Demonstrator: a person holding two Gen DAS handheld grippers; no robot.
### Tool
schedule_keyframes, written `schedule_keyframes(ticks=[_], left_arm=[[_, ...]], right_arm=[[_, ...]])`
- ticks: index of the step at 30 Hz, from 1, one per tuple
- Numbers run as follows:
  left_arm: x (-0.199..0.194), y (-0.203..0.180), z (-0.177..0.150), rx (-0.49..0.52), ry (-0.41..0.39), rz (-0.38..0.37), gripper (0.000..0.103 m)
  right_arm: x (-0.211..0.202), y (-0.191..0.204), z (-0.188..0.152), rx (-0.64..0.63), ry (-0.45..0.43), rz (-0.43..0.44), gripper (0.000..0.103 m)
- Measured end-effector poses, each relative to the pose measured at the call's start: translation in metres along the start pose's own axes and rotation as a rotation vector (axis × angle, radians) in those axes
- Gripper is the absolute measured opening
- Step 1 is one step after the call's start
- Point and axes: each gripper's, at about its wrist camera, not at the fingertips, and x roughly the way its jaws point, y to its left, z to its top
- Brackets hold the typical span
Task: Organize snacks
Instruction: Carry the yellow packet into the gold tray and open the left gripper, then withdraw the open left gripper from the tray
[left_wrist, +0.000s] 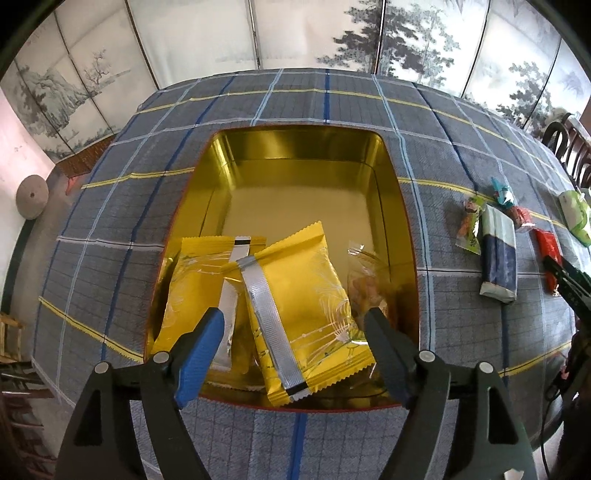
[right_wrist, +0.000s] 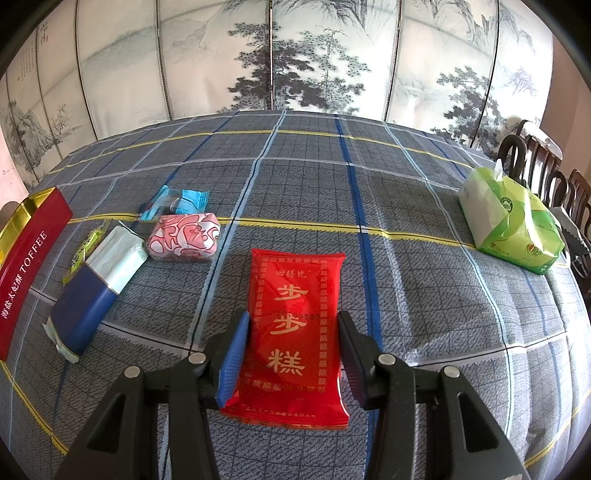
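In the left wrist view, a gold tin (left_wrist: 295, 173) is seen in the middle of the checked cloth on the tabletop (left_wrist: 332, 103). Two yellow snack packs (left_wrist: 303, 295) with silver strips lie in its near part, and a clear packet (left_wrist: 365, 280) lies just to their right. The far half of the tin is bare gold. The left hand-held gripper (left_wrist: 295, 332) is held wide open over the near rim, with nothing between its blue pads. More snacks are seen far to the right, among them a blue and white pack (left_wrist: 498, 254).

In the right wrist view, a red packet (right_wrist: 295, 325) with gold writing is seen lying flat, near the tabletop's near edge. The right hand-held gripper (right_wrist: 293, 354) is set around it, one pad at each long side; a firm hold cannot be told. Only here are the tin's red side, a pink sweet (right_wrist: 184, 236) and a green tissue pack (right_wrist: 513, 225) shown clearly. Open cloth is seen beyond the packet.
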Motion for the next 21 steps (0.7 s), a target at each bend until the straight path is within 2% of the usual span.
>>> schedule_keyframes(ticks=[12, 21], left_arm=[[-0.025, -0.001, -0.006, -0.020, -0.074, -0.002, 0.079], [-0.040, 0.000, -0.017, -0.041, -0.127, 0.058, 0.089]], right_arm=[[-0.002, -0.002, -0.001, 0.031, 0.001, -0.038, 0.048], [-0.003, -0.005, -0.001, 0.088, 0.006, -0.054, 0.047]])
